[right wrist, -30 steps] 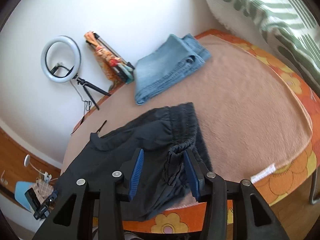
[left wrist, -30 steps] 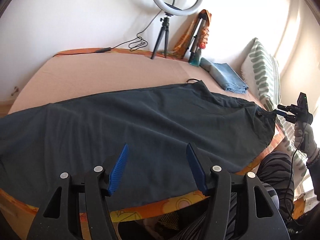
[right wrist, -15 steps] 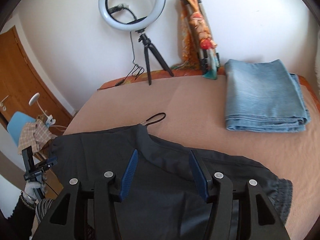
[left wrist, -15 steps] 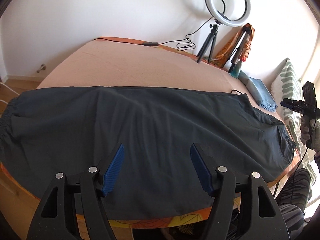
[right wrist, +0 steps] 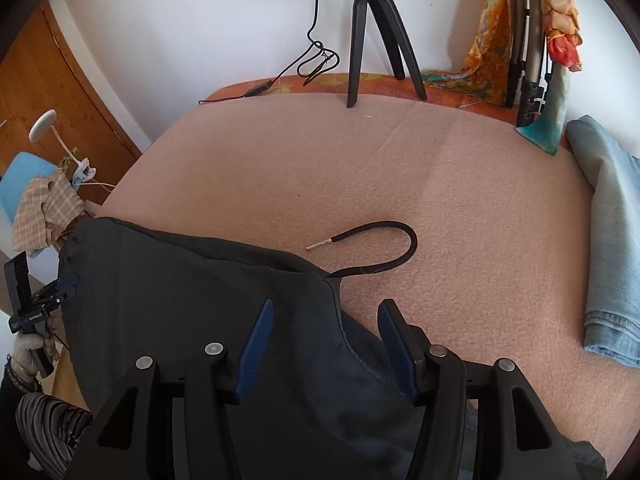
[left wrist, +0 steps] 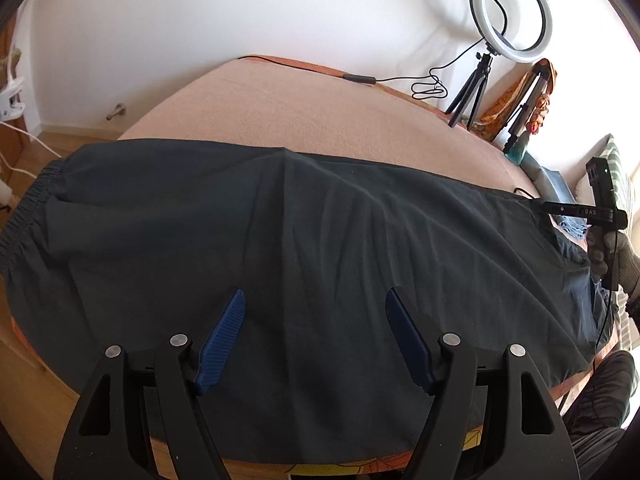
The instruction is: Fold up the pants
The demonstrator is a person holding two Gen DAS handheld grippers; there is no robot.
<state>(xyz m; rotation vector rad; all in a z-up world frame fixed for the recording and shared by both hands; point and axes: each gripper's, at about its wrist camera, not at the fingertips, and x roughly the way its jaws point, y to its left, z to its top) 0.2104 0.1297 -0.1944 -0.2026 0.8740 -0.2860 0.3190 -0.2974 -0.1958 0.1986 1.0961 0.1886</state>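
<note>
Dark grey pants lie flat across the pink blanket, elastic cuffs to the left and waist to the right. My left gripper hovers over the middle of the legs near the front edge. Its jaws are opening and nothing is pinched between them. In the right wrist view my right gripper stands open over the far waist edge of the pants, the cloth loose below its fingers. The black drawstring curls onto the blanket just beyond. Each gripper also shows in the other's view: right gripper, left gripper.
Folded blue jeans lie at the right of the bed. A ring light on a tripod, its cable and a bundle with an orange scarf stand along the back wall. A chair with checked cloth is at the left.
The left gripper slid left along the pants and its jaws widened. The right gripper left the bunched waistband, rolled upright, widened, and now sits over the waist edge near the drawstring.
</note>
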